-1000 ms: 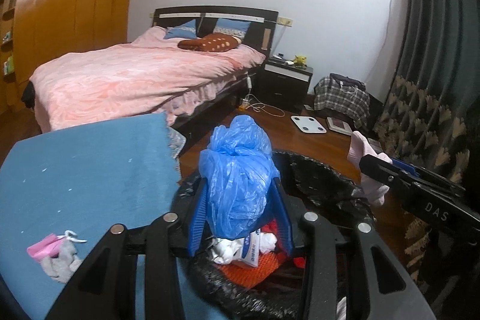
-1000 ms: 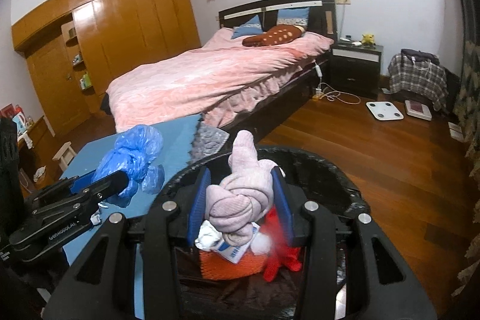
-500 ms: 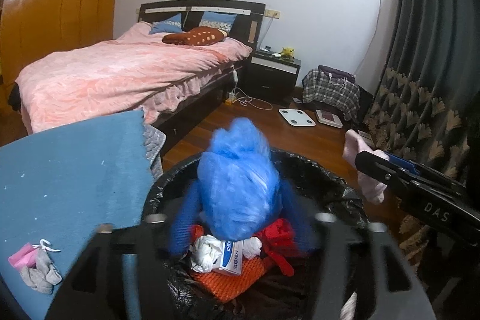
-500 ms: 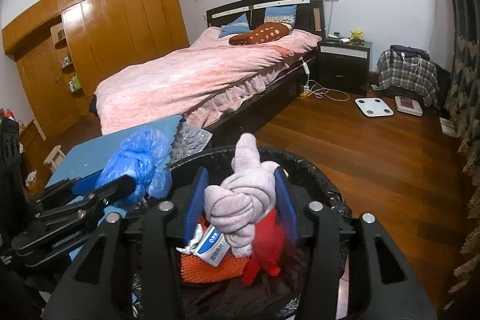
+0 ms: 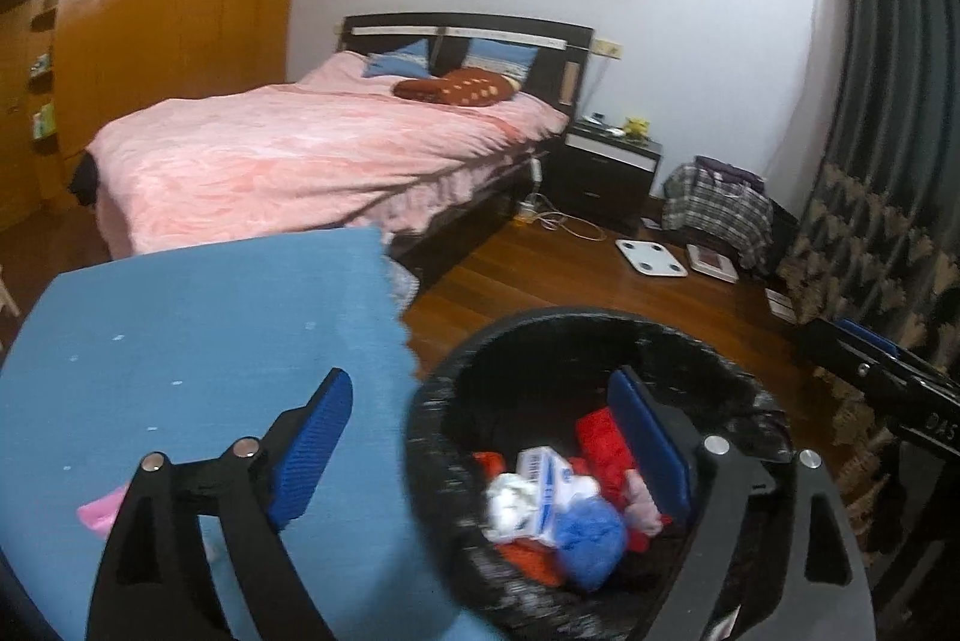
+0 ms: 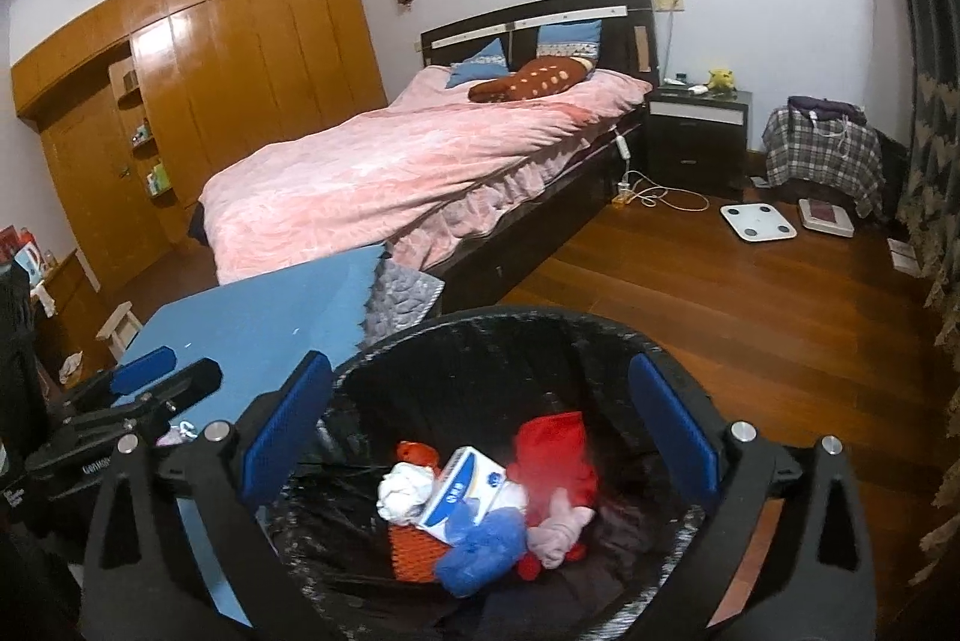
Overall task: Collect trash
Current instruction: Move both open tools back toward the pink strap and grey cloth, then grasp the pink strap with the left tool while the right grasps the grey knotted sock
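Trash fills the bottom of the black-lined bin point(image 6: 600, 335), which stands just beside the blue mat point(image 6: 252, 317). From left to right in the heap lie a white crumpled wad point(image 6: 405, 485), a white and blue carton point(image 6: 462, 491), a blue plastic bag point(image 6: 480, 551), a red cloth point(image 6: 555, 452) and a pink knotted cloth point(image 6: 561, 524). Left gripper point(image 5: 480, 449) is spreading its jaws over the bin's left rim with nothing between them. Right gripper point(image 6: 480, 425) is opening wide above the heap, its blue pads point(image 6: 672, 425) clear of everything.

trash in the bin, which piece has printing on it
The small white box with blue print, lying tilted atop the pile. The white wad, blue bag, pink sock and red cloth around it are plain.
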Available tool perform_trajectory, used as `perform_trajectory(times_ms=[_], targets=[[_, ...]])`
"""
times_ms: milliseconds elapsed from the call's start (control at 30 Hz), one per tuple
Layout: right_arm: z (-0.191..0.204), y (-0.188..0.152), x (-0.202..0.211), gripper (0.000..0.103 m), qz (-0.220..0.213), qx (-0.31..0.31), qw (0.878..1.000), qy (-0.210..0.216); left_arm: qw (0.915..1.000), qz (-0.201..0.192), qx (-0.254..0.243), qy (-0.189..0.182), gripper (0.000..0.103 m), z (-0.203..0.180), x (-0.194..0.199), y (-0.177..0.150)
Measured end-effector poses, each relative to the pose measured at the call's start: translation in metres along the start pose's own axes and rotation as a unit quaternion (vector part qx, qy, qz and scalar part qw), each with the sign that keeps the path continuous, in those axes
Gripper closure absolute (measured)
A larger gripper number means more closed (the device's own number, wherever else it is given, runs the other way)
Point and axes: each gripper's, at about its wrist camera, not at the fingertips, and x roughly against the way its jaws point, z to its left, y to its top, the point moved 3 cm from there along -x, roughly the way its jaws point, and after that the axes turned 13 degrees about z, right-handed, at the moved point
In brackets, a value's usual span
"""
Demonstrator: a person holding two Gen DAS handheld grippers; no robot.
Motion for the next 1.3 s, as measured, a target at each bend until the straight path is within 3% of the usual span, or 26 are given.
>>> perform_trajectory(times_ms=[367,700,967,1300], targets=[[0.076,0.002,-0.019,0.006,0.016,0.048,0.998,0.046,0.9972,-0.014,0.039,0.062,0.017,0.084,0.04,-0.014],[0.158,-0.009,-0.042,0.006,0.033,0.096,0.99,0.099,0.9909,-0.009,0.078,0.109,0.017,0.153,0.06,-0.045],[0.21,-0.024,-0.066,0.007,0.057,0.128,0.983,0.122,0.9864,0.007,0.102,0.129,0.017,0.193,0.061,-0.074],[0.242,-0.049,-0.101,0.007,0.093,0.152,0.976,0.122,0.9841,0.03,0.117,0.13,0.018,0.224,0.049,-0.101]])
